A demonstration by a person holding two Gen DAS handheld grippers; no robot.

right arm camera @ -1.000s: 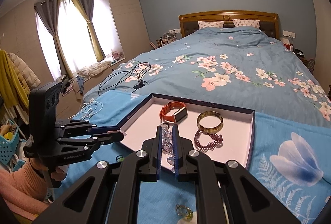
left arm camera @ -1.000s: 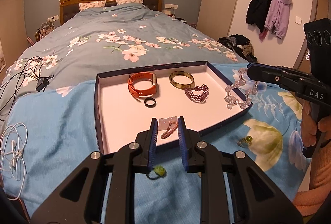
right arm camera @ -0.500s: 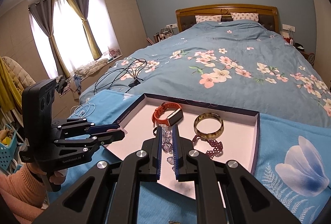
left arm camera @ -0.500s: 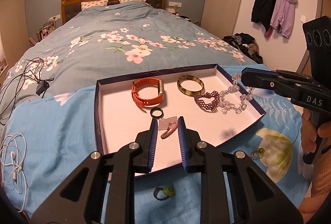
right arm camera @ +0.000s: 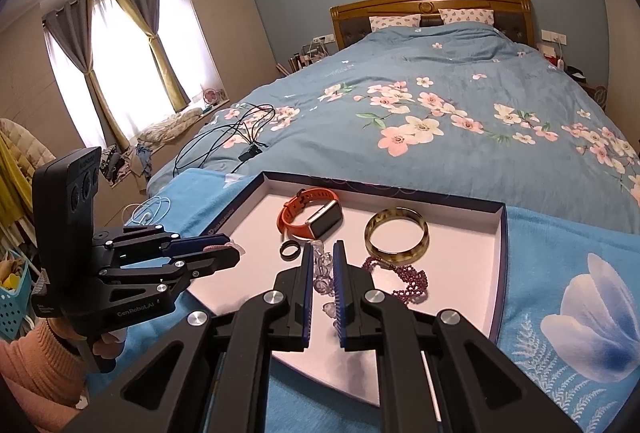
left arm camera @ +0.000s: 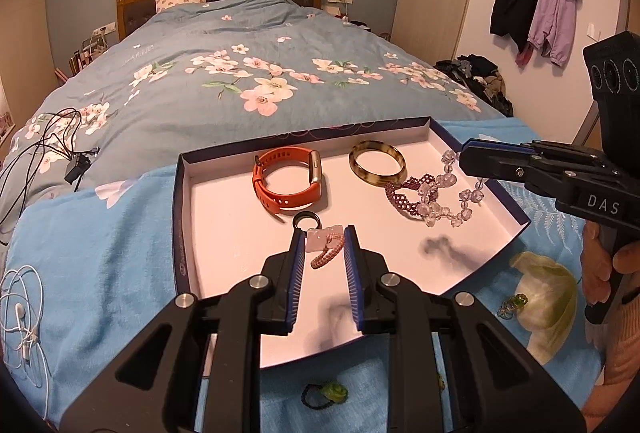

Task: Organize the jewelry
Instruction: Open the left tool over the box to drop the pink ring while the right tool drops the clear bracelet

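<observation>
Two grippers are each carrying one piece of jewelry over the white tray (left arm camera: 224,233) on the bed. The left gripper (left arm camera: 323,248) is pinching a small pink beaded bracelet (left arm camera: 328,256) with a pale tag on it, low over the near middle of the tray, just this side of the black ring (left arm camera: 307,221). The right gripper (right arm camera: 321,271) is pinching a clear crystal bracelet (left arm camera: 448,199), and its jaws are pressed nearly together on the beads. The loose part of that bracelet is draping down onto the purple beaded bracelet (right arm camera: 404,277) on the right side of the tray.

I think the step now is putting both pieces down inside the tray. To do it well, each hand should be going down slowly until the piece is resting on the white floor, and only then letting go. The clear beads are hanging in a long loop, so they could be getting tangled with the purple one; a bare spot near the front right of the tray looks better. The pink bracelet should be landing on the bare floor near the ring, not on top of it or the orange watch (left arm camera: 286,185). The brown bangle (left arm camera: 376,163) is lying farther back, out of the way.

A green ring (left arm camera: 510,303) and a dark hair tie (left arm camera: 322,395) are lying on the blue blanket (left arm camera: 100,253) outside the tray, so more picking up looks to be waiting.
</observation>
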